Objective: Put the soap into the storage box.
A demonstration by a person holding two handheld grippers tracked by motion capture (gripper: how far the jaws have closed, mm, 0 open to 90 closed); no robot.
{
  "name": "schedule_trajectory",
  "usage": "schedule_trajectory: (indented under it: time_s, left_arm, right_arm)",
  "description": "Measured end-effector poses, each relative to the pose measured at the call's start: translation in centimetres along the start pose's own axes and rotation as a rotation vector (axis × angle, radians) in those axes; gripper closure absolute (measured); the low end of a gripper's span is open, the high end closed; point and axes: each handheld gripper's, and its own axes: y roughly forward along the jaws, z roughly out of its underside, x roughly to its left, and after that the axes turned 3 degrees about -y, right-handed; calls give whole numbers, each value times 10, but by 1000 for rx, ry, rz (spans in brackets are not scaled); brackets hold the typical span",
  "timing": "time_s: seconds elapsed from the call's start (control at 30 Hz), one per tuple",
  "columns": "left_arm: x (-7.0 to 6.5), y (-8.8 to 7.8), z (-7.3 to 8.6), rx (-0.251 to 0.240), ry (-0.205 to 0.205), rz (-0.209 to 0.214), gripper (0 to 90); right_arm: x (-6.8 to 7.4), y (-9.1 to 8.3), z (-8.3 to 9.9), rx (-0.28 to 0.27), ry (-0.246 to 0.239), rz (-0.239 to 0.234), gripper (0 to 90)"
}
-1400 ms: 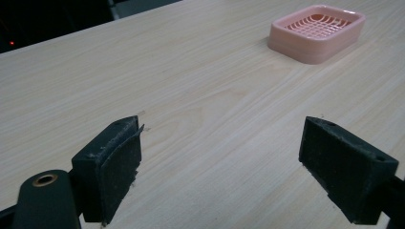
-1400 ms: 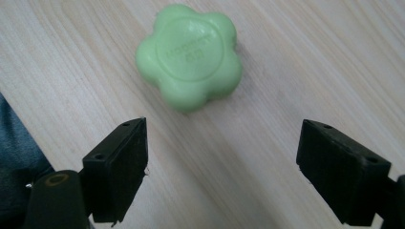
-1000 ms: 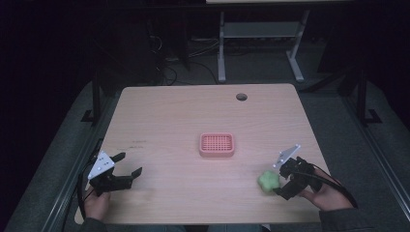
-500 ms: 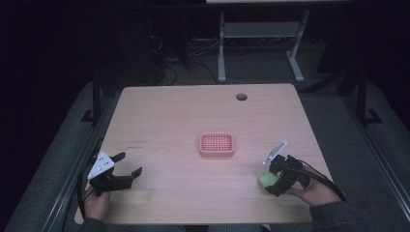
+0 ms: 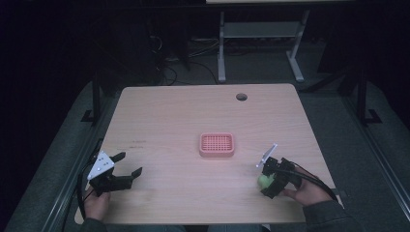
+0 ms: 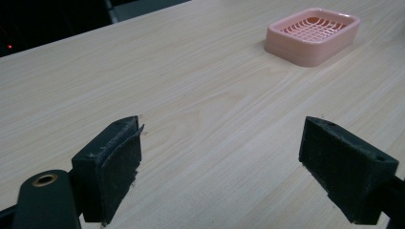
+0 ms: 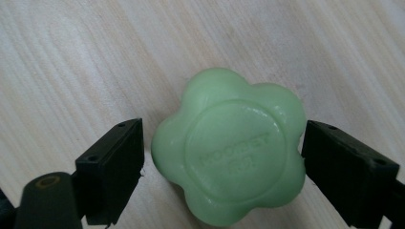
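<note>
A green flower-shaped soap [image 5: 263, 181] [image 7: 229, 152] lies flat on the wooden table near its front right. My right gripper [image 5: 269, 182] [image 7: 222, 157] is open, with its jaws on either side of the soap. The right jaw sits at the soap's edge and a small gap remains at the left jaw. A pink slotted soap dish [image 5: 217, 153] [image 6: 305, 52] stands empty at the table's middle. Near the front left edge my left gripper [image 5: 129, 163] [image 6: 222, 148] is open just above bare wood, with nothing between its pads.
The table [image 5: 193, 111] has a round cable hole [image 5: 241, 96] at its back right. Behind it, on the dark floor, stand a metal frame [image 5: 261, 34] and cables. A hand holds each gripper at the front edge.
My right gripper has slid left and closed in on the green soap, which now lies deeper between its jaws. The soap has hardly shifted. The left gripper has stayed put.
</note>
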Motion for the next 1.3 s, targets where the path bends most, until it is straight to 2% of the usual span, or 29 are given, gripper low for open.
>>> schedule_trajectory:
  time_s: [0.23, 0.3, 0.53, 0.77, 0.97, 1.17, 1.3]
  left_arm:
    - [0, 0, 0, 0, -2, 0, 141]
    - [0, 0, 0, -2, 0, -1, 141]
    - [0, 0, 0, 0, 1, -1, 141]
    - [0, 0, 0, -2, 2, -2, 141]
    - [0, 0, 0, -2, -2, 0, 142]
    - [0, 0, 0, -4, 0, 0, 141]
    - [0, 0, 0, -5, -1, -1, 141]
  right_arm:
    - [-1, 0, -4, 4, 1, 10, 161]
    - [-1, 1, -4, 18, 4, -1, 204]
    - [-1, 2, -3, 15, 3, 7, 208]
    - [0, 3, -4, 15, 11, -13, 219]
    - [0, 5, -5, 30, 11, 5, 244]
    - [-2, 6, -6, 38, 22, -13, 249]
    - [-7, 5, -4, 16, 52, -41, 252]
